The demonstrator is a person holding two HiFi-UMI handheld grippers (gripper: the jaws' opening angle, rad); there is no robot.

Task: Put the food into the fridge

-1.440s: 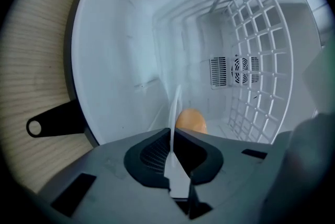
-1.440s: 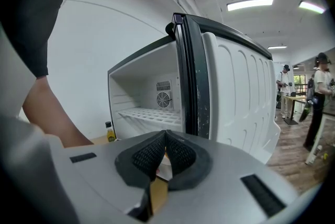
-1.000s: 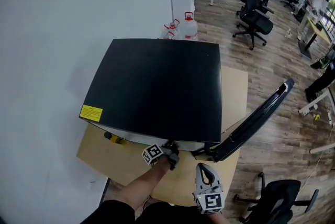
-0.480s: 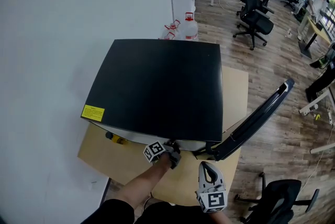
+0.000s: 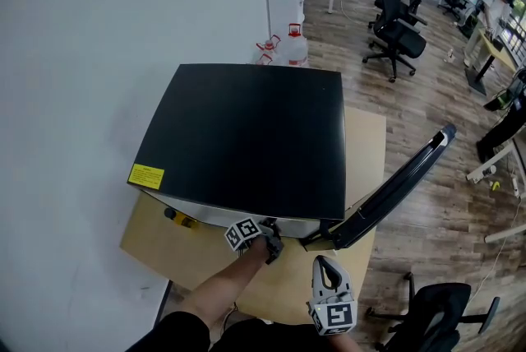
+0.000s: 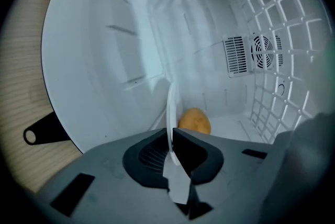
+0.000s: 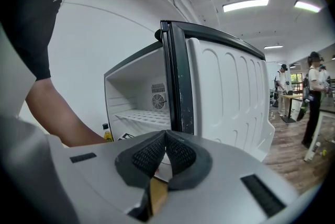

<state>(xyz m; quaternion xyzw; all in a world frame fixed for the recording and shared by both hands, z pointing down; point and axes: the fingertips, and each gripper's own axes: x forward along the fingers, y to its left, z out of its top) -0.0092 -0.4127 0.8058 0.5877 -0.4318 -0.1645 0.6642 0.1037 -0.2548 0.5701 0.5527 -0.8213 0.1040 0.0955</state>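
A black-topped small fridge (image 5: pixel 246 136) stands on a wooden table (image 5: pixel 160 247), its door (image 5: pixel 394 186) swung open to the right. My left gripper (image 5: pixel 267 239) reaches into the fridge mouth. In the left gripper view it (image 6: pixel 171 136) is shut on the rim of a white plate (image 6: pixel 171 108), seen edge-on. A round orange-brown piece of food (image 6: pixel 194 121) sits on the plate inside the white cavity. My right gripper (image 5: pixel 323 262) hangs back near my body, in front of the fridge. Its jaws (image 7: pixel 164 136) are shut with nothing between them.
A wire shelf (image 6: pixel 272 34) and a fan grille (image 6: pixel 263 50) line the fridge interior. A yellow-labelled bottle (image 5: pixel 177 217) stands on the table left of the fridge. The door edge (image 7: pixel 175 76) rises just ahead of the right gripper. Office chairs (image 5: pixel 399 21) and water jugs (image 5: pixel 292 42) stand beyond.
The head view has shifted slightly. Both grippers keep their places, the left still at the fridge opening.
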